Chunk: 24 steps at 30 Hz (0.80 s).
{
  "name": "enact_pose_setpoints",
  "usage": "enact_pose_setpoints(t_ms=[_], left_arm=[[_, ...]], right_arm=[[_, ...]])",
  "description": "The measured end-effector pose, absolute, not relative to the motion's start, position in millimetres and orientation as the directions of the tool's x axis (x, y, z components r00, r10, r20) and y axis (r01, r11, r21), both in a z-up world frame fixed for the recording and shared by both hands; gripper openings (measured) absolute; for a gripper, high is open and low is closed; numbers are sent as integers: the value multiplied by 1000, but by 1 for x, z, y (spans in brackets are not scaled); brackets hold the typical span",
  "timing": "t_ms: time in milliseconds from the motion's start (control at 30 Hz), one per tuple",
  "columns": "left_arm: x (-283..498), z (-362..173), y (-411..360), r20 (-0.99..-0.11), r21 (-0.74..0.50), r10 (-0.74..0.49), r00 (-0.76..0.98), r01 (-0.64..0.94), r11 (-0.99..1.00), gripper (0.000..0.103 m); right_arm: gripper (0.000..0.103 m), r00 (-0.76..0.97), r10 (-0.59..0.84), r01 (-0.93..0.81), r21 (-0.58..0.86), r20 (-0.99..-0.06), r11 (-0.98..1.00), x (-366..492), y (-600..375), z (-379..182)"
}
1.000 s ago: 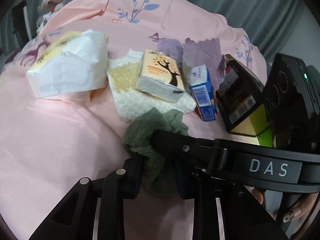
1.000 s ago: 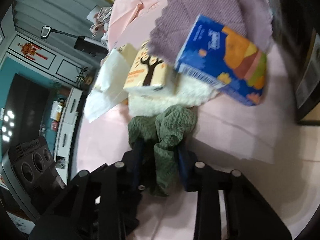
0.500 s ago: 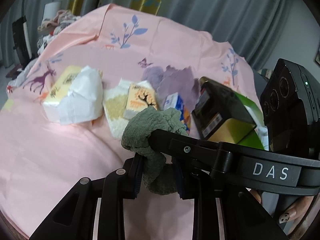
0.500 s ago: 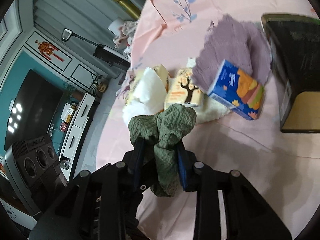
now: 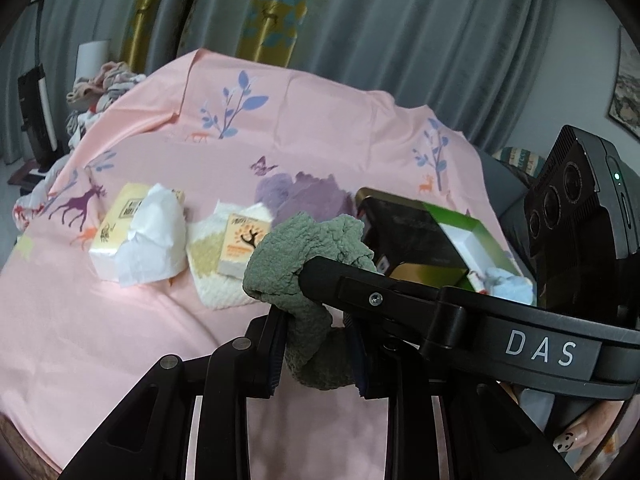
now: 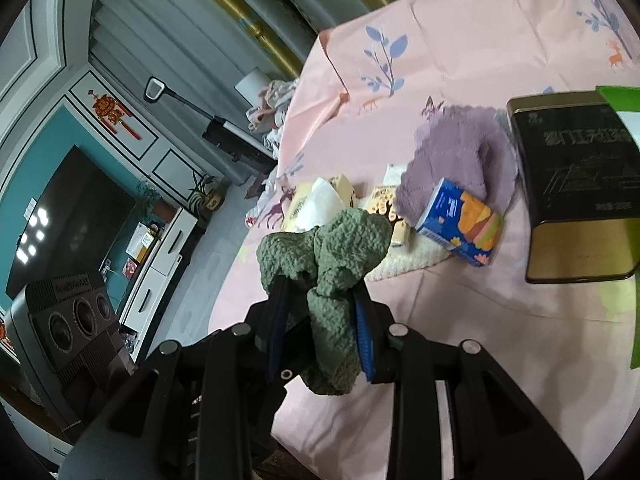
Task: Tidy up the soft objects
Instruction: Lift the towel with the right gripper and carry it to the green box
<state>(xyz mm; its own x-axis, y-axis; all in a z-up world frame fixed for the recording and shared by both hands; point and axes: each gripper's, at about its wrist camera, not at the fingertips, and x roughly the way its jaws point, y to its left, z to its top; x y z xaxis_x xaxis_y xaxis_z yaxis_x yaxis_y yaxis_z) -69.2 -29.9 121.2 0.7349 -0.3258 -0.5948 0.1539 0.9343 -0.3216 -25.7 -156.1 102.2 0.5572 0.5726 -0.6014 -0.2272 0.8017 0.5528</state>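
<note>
Both grippers are shut on one crumpled green cloth (image 5: 308, 256), held in the air above the pink sheet (image 5: 120, 340). My left gripper (image 5: 316, 352) clamps its lower part; my right gripper (image 6: 320, 320) clamps the same green cloth (image 6: 324, 248) from the other side, its arm crossing the left wrist view. A purple towel (image 6: 460, 148) lies on the sheet. A cream knitted cloth (image 5: 216, 268) lies under a small orange tissue pack (image 5: 240, 244). An open tissue pack (image 5: 140, 232) with white paper pulled out sits to the left.
A blue tissue pack (image 6: 460, 224) lies by the purple towel. A black and gold box (image 6: 576, 184) stands at the right, with a green-edged open box (image 5: 480, 248) holding pale cloth behind it. Curtains hang behind the bed; a TV and cabinet stand left.
Both grippers have lifted the green cloth up off the sheet and drawn back, so the objects on the bed look smaller and farther away.
</note>
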Motion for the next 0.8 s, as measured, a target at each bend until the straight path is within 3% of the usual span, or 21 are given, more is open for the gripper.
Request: enact_pose_setpoints(t_ms=[800], left_arm=[[-71,154,-82,-545,-240,-363,756,274,931,27]], right_arm=[[32,699,471,-165,519,-538,839,-57,-201,134]])
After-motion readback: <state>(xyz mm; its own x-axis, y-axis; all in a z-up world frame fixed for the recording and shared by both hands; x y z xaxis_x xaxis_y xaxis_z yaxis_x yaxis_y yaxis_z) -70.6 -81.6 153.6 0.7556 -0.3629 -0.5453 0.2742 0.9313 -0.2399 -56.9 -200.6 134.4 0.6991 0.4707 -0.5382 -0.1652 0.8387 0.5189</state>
